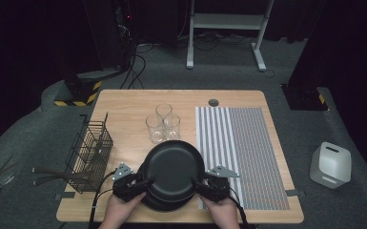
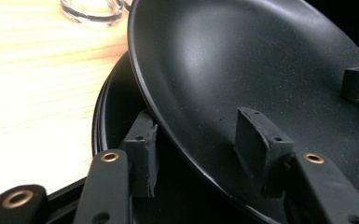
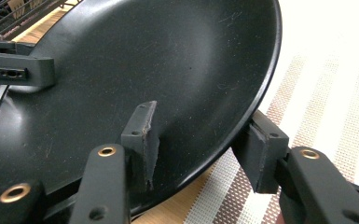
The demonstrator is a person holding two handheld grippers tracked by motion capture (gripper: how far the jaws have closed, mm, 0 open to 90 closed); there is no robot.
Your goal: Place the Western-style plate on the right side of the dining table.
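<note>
A black plate is lifted and tilted above a stack of black plates near the table's front edge. My left gripper grips its left rim. In the left gripper view, one pad sits under the rim and the other on the plate's inner face, with the stack below. My right gripper holds the opposite rim. In the right gripper view, one pad rests inside the plate and one beneath its edge.
Three clear glasses stand just behind the plates. A black wire basket sits at the table's left edge, with long-handled utensils beside it. A striped mat covers the right part. A white box stands on the floor.
</note>
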